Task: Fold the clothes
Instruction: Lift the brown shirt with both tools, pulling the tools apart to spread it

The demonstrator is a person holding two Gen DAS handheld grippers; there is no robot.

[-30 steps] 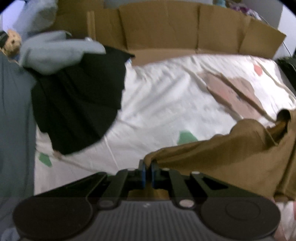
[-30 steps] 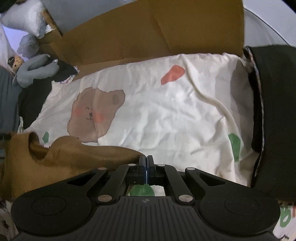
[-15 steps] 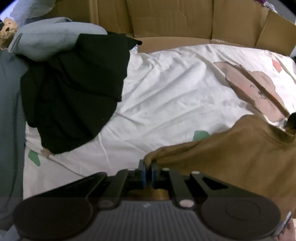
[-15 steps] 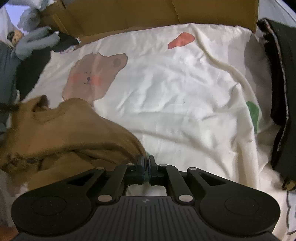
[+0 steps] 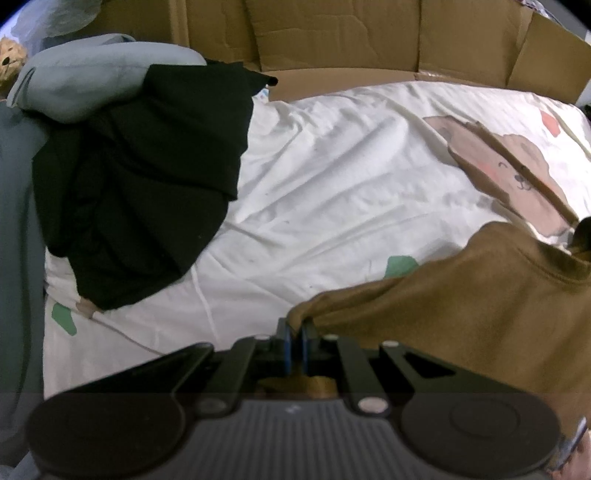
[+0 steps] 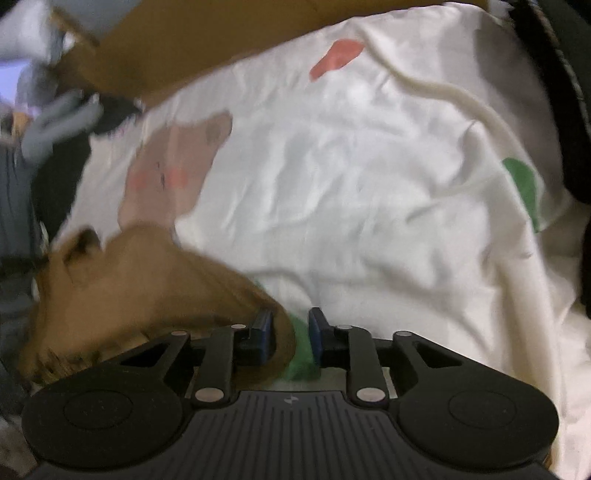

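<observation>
On the far left a black garment [image 5: 140,192] lies heaped on the edge of the bedsheet [image 5: 332,177], half under a grey-blue cloth [image 5: 92,81]. It is bunched, not folded, so I judge it is waiting its turn. Cardboard [image 5: 369,33] stands along the back of the bed.

The left gripper [image 5: 295,345] has its jaws pinched almost together on a corner of the brown shirt [image 5: 480,306]. From that corner the shirt spreads to the right and lies low on the sheet, its neckline showing at the right edge of the left view, just in front of the printed bear [image 5: 517,177].

Further right, the right gripper [image 6: 290,334] has just been opening its jaws. They stand part-way apart now, and the shirt's other corner [image 6: 147,280] is still between them, resting against the left pad [image 6: 264,330] while the right pad [image 6: 317,328] is clear of it. That corner looks released, or nearly so. The view there is blurred, so I cannot say whether the cloth has settled flat.

At the far right edge another dark pile [image 6: 565,92] sits beside the sheet; I cannot tell whether it is folded.

To my eye the job is early. The brown shirt has been brought down onto the bed, one side being let go and the other held. I see no fold in it yet: the sleeves and body are left to do, and the black garment after that.
</observation>
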